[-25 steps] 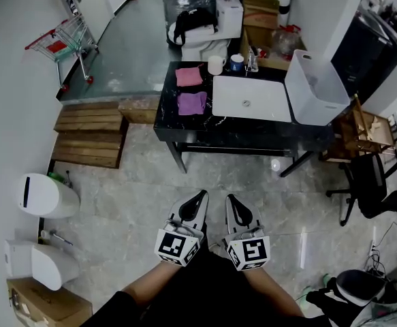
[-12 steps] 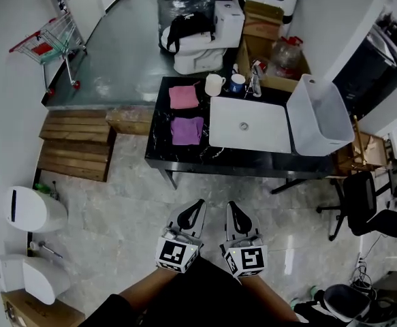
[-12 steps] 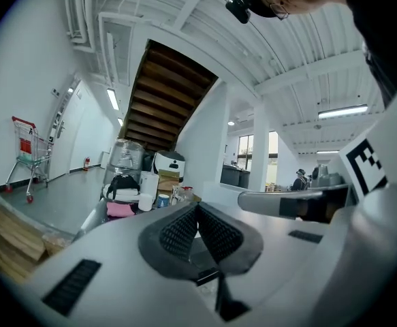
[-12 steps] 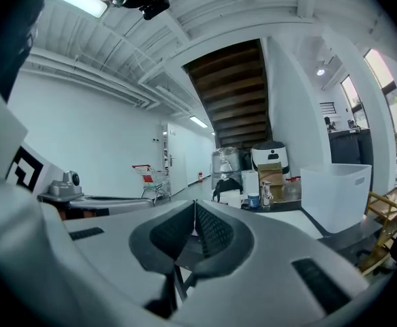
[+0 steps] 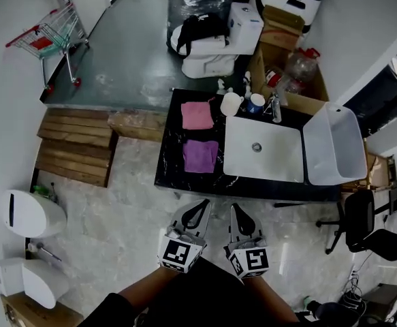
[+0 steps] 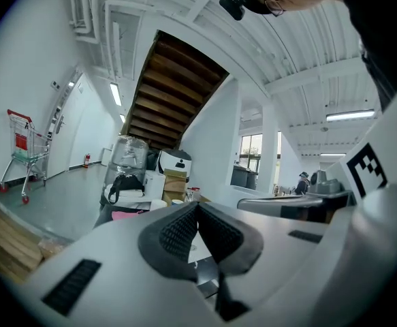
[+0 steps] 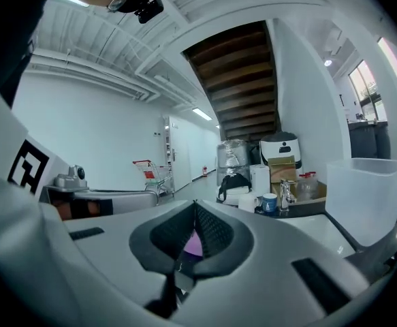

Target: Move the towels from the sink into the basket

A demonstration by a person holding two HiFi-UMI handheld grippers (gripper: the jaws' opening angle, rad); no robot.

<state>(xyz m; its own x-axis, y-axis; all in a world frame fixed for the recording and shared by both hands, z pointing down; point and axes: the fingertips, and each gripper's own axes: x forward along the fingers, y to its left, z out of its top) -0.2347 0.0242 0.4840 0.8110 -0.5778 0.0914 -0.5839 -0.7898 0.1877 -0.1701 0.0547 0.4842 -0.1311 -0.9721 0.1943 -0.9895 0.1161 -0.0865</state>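
The left claw (image 5: 199, 205) and the right claw (image 5: 236, 210) are nearest, side by side, just before the front edge of the black worktop (image 5: 168, 174). Both are clenched and there is nothing in them. The purple towel (image 5: 201, 155) lies on the left part of the worktop, near the front edge. It is beside the white sink (image 5: 280, 163), not in it. The basket (image 5: 334, 148) stands at the right end, just beside the sink. The pink towel (image 5: 197, 115) lies farther, toward the back left corner, and two mugs (image 5: 231, 103) stand at the back edge.
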